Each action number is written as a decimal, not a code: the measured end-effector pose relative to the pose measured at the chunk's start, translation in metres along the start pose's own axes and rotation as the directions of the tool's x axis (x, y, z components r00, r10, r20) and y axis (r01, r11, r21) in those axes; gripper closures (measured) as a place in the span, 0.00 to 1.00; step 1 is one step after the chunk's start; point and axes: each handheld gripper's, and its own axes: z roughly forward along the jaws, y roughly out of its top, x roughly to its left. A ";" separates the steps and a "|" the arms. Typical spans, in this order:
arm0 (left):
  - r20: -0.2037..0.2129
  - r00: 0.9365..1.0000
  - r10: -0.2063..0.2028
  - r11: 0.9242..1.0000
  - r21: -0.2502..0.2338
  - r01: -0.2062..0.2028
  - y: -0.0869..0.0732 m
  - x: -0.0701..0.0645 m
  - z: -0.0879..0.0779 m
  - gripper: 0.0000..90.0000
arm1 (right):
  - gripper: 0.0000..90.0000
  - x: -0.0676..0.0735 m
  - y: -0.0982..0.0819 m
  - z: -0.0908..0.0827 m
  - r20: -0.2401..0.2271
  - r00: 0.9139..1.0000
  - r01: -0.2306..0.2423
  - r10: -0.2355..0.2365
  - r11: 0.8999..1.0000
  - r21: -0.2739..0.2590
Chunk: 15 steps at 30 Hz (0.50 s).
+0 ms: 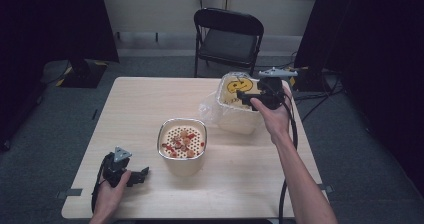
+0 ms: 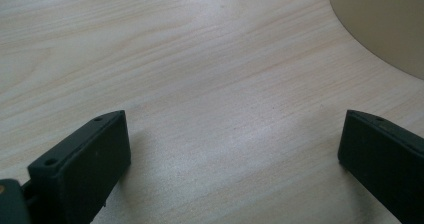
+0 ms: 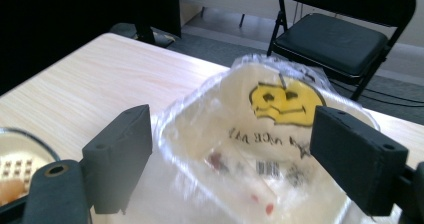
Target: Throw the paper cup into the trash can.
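Black jaws of the right gripper (image 3: 232, 169) stand wide apart, released, nothing pressed between the pads; they hang over the cream bin (image 3: 220, 134) lined with a clear plastic bag (image 3: 190, 109). Bag bears a yellow smiley face (image 3: 285, 101) and a line of dark lettering beneath it, seen reversed through the plastic and not legible. A barcode patch (image 3: 270, 168) and small red bits (image 3: 215, 160) lie inside the bag, blurred.

From the high view, right gripper (image 1: 250, 98) is over the near edge of that bin (image 1: 235, 119), which sits toward the far right of the wooden table (image 1: 150, 109). Near the table's centre stands a second cream container (image 1: 182, 161) with a perforated tray (image 1: 172, 134) holding orange and red food scraps (image 1: 182, 143).

Left gripper (image 1: 142, 175) rests low at the near left of the table, well apart from both containers. Its jaws are spread wide over bare wood, holding nothing; a curved cream wall (image 2: 385, 24) shows at upper right in the left gripper view.

Black folding chair (image 1: 229, 39) stands beyond the table.
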 end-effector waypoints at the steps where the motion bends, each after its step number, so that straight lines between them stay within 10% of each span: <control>1: 0.000 1.000 -0.001 1.000 0.000 0.001 0.000 0.000 0.000 0.00 | 0.19 0.002 -0.004 -0.002 0.003 1.000 0.005 -0.005 1.000 0.005; 15: 0.000 1.000 0.000 1.000 -0.001 0.000 0.000 0.000 0.000 0.00 | 0.19 0.021 -0.071 -0.040 -0.030 0.999 0.017 -0.017 1.000 -0.005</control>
